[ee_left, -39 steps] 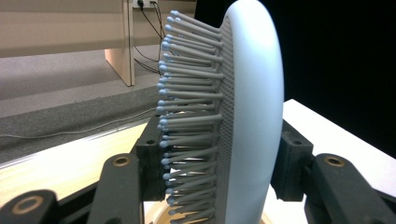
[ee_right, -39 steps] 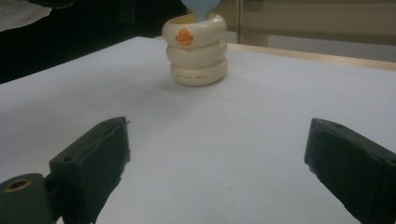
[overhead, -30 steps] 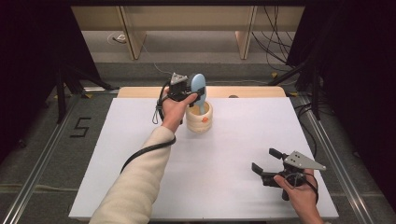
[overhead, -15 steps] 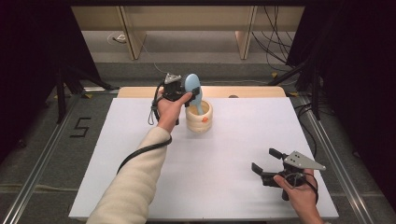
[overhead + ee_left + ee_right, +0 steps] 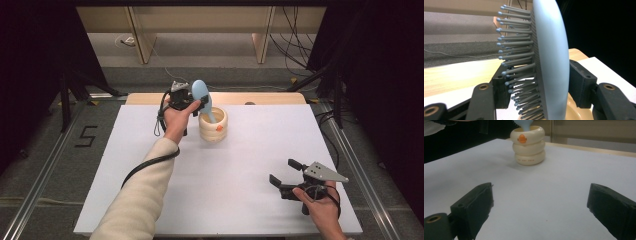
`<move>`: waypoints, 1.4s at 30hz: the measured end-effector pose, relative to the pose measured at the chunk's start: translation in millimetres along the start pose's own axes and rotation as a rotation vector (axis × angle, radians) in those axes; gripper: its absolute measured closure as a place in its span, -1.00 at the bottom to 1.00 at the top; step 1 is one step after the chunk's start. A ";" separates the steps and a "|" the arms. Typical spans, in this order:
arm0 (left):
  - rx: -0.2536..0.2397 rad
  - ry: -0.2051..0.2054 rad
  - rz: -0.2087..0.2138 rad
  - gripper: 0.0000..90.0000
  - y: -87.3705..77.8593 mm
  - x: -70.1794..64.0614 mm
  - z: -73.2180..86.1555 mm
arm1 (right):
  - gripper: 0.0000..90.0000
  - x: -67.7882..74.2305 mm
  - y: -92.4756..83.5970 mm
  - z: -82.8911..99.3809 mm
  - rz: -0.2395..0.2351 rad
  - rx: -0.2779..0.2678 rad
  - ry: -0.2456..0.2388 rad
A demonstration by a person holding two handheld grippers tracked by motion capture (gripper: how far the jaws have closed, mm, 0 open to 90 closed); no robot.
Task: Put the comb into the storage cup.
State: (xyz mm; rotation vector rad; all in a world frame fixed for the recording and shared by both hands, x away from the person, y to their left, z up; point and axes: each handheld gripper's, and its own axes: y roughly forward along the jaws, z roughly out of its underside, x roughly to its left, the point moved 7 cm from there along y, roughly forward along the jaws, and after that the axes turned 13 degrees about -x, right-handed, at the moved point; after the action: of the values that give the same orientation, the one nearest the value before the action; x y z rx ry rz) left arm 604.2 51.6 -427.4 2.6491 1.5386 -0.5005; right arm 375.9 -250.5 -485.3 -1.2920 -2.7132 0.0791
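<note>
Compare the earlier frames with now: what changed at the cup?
The left gripper has just been opening its jaws around the blue hairbrush; in its own view the head still sits between them, the back pad looking slightly off. The brush handle stays in the cream ringed cup. The right gripper stayed open and low over the white table.

From my remote station I read one mark clearly: a black "5" [image 5: 87,136] on the grey floor left of the table (the cream cup's [image 5: 529,145] small lettering stays illegible).
</note>
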 end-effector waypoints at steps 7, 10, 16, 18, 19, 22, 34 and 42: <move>0.010 -0.006 -0.016 -0.07 -1.9 5.6 2.6 | -0.83 0.1 0.1 0.3 0.000 0.002 -0.001; 0.011 -0.019 -0.016 -0.07 -2.9 8.3 3.5 | -0.83 0.0 0.1 0.1 0.000 0.000 -0.001; 0.015 -0.031 -0.016 -0.08 -5.0 12.2 4.6 | -0.82 0.5 1.0 0.6 -0.003 0.001 0.002; 0.016 -0.032 -0.013 -0.08 -4.8 12.0 5.0 | -0.82 -0.1 1.0 0.6 -0.001 0.000 0.002; 0.015 -0.037 -0.012 -0.08 -4.5 12.1 5.3 | -0.82 0.0 0.8 0.5 0.000 0.000 0.004; 0.014 -0.042 -0.010 -0.09 -4.4 12.1 5.9 | -0.82 0.3 0.8 0.6 -0.002 0.001 0.003; 0.033 -0.054 0.006 -0.11 -8.0 16.0 7.1 | -0.82 -0.3 1.2 0.8 0.000 0.000 0.004; 0.045 -0.061 0.023 -0.30 -6.3 12.2 8.6 | -0.82 -0.6 0.8 0.6 0.003 0.001 0.007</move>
State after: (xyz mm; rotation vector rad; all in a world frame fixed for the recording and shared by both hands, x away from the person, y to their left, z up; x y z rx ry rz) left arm 602.2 63.4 -438.3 2.6545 1.4963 -0.6156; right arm 376.8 -250.4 -486.0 -1.2936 -2.7057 0.0764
